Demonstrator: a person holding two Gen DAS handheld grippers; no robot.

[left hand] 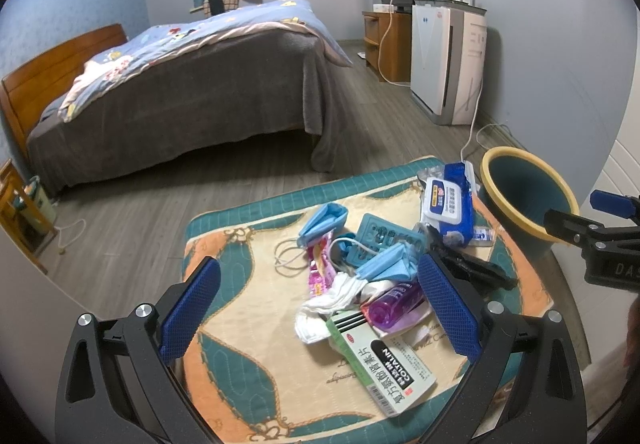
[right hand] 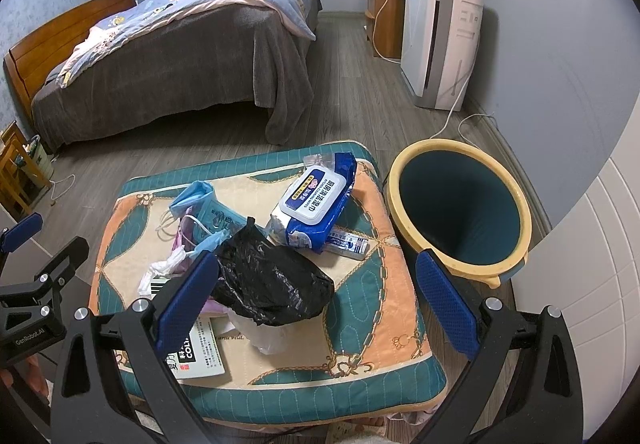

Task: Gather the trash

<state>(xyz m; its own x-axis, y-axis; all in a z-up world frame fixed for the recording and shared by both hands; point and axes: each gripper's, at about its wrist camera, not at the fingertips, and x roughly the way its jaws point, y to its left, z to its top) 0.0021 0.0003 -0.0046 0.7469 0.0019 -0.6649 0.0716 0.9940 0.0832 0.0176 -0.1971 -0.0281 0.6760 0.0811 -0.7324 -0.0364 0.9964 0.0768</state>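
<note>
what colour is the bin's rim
Yellow, around a dark teal inside; the bin shows best in the right wrist view.

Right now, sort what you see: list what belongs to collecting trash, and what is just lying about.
For the job: crumpled black plastic bag, blue face masks, white crumpled tissue, teal bin with yellow rim, both open grippers.

Lying about: grey-covered bed, white air purifier, patterned cushion.

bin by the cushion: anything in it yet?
Empty as far as visible: the bin shows only bare dark inner wall in the right wrist view. Its very bottom is shadowed.
</note>
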